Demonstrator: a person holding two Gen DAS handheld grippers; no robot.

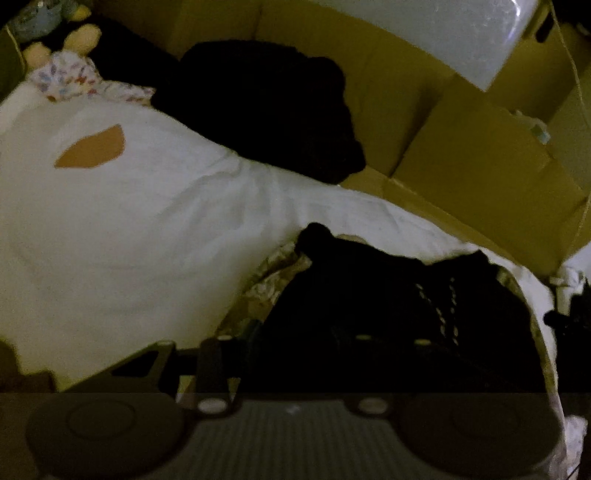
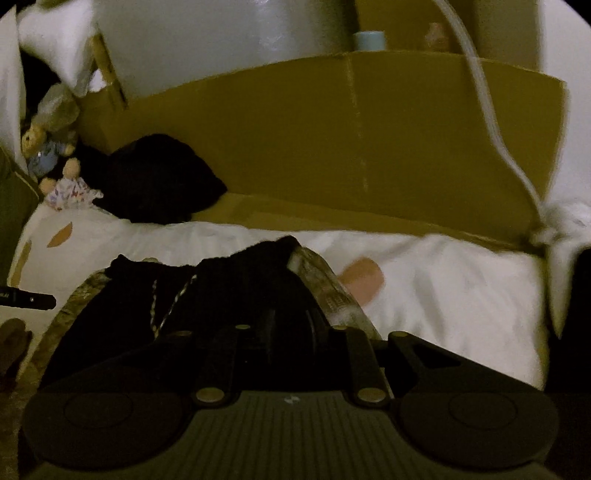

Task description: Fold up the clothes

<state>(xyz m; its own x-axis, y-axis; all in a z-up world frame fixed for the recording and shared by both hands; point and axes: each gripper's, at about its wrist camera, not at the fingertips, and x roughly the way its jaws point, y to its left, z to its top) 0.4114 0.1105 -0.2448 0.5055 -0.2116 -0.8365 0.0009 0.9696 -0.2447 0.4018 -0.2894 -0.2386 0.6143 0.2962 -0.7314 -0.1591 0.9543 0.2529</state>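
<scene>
A home, most likely a bedroom; dim light; a white bedcover (image 2: 443, 295) with tan leaf shapes spreads across the middle; small stuffed dolls (image 2: 55, 166) huddle at 10 o'clock in the right wrist view; flattened cardboard boxes (image 2: 332, 147) lean behind the bed from 12 to 2 o'clock; dark clothing (image 1: 266, 110) lies heaped on the cover; a pale plastic-wrapped bundle (image 1: 443, 33) sits at 1 o'clock.

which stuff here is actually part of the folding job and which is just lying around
Part of the job:
- black garment with camouflage trim, in front of both tools
- second black garment, bunched up further back
- white bedding with tan patches, the surface under them

Lying about:
- cardboard boxes
- small dolls
- white cord
</scene>
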